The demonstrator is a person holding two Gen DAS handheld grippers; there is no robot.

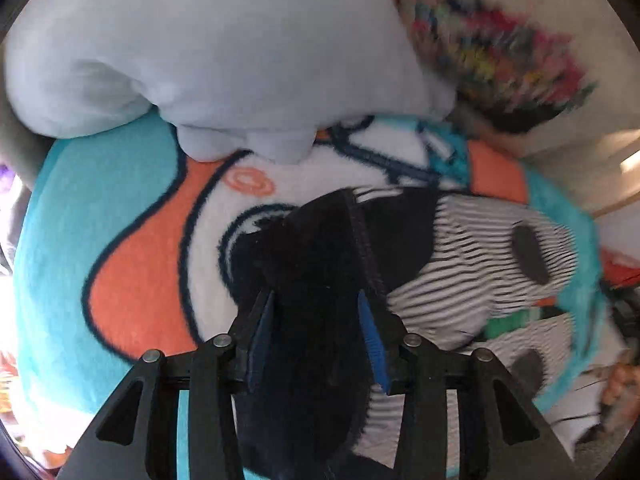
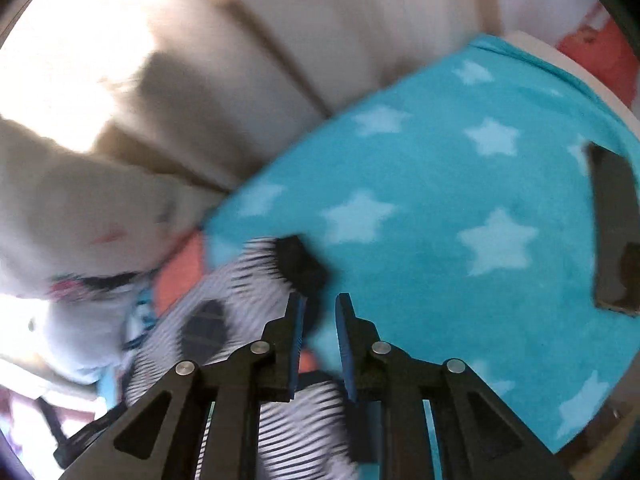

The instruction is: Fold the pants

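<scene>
My left tongs (image 1: 320, 340) clamped on black-cuffed black-and-white striped pants (image 1: 472, 280); right tongs (image 2: 320, 344) apart, empty. Pants rumpled on teal fleece blanket (image 2: 460, 200); fold barely begun, I judge.

A fleecy teal blanket (image 1: 60, 216) with orange and white shapes (white stars (image 2: 496, 240) in the right wrist view) is lying spread out, carrying black-and-white striped pants (image 1: 472, 276) and a pale blue pillow (image 1: 224, 52).

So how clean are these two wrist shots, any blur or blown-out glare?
Left wrist view: gripper and the dark fabric it grips are fairly sharp, while the striped pants and colourful fabric at right smear with motion. Right wrist view: blurrier overall, with blown-out glare at upper left; the star blanket stays readable.
</scene>
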